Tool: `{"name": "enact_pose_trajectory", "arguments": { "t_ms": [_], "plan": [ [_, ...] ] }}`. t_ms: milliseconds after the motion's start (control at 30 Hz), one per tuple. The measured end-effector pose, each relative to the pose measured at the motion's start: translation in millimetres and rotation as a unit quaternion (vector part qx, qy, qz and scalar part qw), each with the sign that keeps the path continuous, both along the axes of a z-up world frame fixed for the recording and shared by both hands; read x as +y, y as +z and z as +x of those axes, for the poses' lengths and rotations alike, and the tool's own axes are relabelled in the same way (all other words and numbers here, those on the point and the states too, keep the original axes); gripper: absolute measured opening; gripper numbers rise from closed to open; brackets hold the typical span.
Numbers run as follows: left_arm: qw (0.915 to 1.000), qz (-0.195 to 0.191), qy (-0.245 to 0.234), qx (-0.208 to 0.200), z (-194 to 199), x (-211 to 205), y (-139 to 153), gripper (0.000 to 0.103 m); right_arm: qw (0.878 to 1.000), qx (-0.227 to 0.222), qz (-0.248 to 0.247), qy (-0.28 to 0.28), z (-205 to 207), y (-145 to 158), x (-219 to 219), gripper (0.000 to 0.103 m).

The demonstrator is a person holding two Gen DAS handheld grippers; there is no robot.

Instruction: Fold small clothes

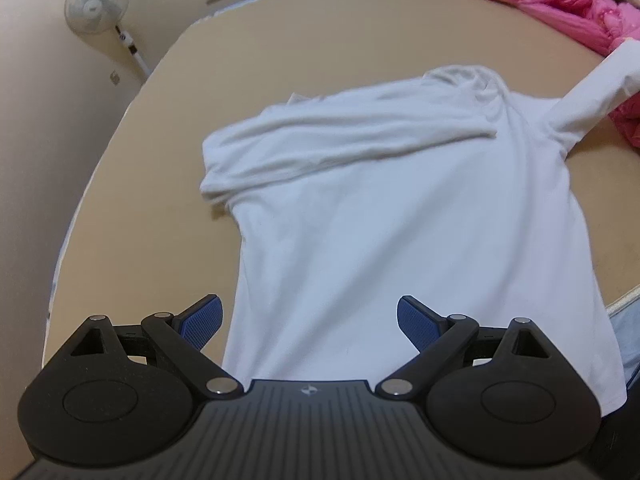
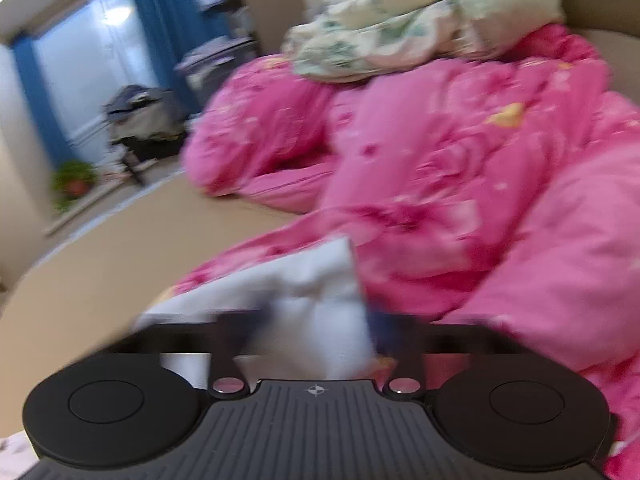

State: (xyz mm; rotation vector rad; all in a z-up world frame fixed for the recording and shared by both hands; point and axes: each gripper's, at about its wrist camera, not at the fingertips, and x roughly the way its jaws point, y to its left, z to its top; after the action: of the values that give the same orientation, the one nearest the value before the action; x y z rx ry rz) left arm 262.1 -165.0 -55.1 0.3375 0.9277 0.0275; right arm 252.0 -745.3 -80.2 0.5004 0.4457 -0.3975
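Observation:
A white long-sleeved shirt [image 1: 400, 216] lies flat on a tan surface [image 1: 280, 52], hem toward me. One sleeve [image 1: 340, 136] is folded across the chest. The other sleeve [image 1: 592, 96] stretches taut up to the right edge of the left wrist view. My left gripper [image 1: 310, 320] hangs open over the hem, its blue pads [image 1: 204, 320] wide apart with nothing between them. The right wrist view is blurred; there my right gripper [image 2: 316, 320] is shut on the white sleeve [image 2: 304, 280], bunched between the jaws in front of the pink quilt.
A pink flowered quilt [image 2: 460, 160] is heaped along the right side, with a pale green pillow [image 2: 400, 20] on top. A standing fan [image 1: 98, 0] stands off the far left edge. Blue curtains [image 2: 168, 12] and potted plants [image 2: 74, 180] lie beyond the surface.

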Motion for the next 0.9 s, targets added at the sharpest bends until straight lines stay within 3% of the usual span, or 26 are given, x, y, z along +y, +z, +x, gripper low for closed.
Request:
{"name": "enact_pose_trajectory", "arguments": {
  "t_ms": [100, 267, 400, 567, 667, 833, 900],
  "plan": [
    [0.9998, 0.0, -0.011, -0.016, -0.7, -2.3, 4.5, 0.096, 0.999, -0.004, -0.036, 0.01, -22.8, 25.5, 18.3, 0.005],
    [0.9994, -0.029, -0.013, -0.009, -0.9, -1.2, 2.1, 0.096, 0.998, -0.04, -0.038, 0.012, -88.4, 104.0, 29.0, 0.004],
    [0.9979, -0.062, -0.013, -0.014, -8.9, 4.9, 7.8, 0.096, 0.997, -0.012, -0.065, 0.035, -102.1, 149.8, 52.8, 0.004],
    [0.9971, -0.069, 0.0, -0.032, -25.8, 27.2, 20.7, 0.096, 0.994, 0.087, -0.068, 0.002, -74.2, 144.5, 77.0, 0.004],
    [0.9961, -0.076, 0.024, -0.038, -33.3, 55.0, 25.0, 0.097, 0.989, 0.123, -0.084, -0.003, -50.6, 142.5, 102.8, 0.004],
    [0.99, -0.106, 0.086, -0.034, -30.6, 112.3, 18.4, 0.096, 0.983, 0.13, -0.114, 0.064, 10.9, 167.2, 206.0, 0.004],
    [0.9859, -0.124, 0.107, -0.032, -28.8, 135.4, 16.4, 0.096, 0.983, 0.116, -0.097, 0.105, 40.7, 177.0, 265.3, 0.004]
  ]
}}
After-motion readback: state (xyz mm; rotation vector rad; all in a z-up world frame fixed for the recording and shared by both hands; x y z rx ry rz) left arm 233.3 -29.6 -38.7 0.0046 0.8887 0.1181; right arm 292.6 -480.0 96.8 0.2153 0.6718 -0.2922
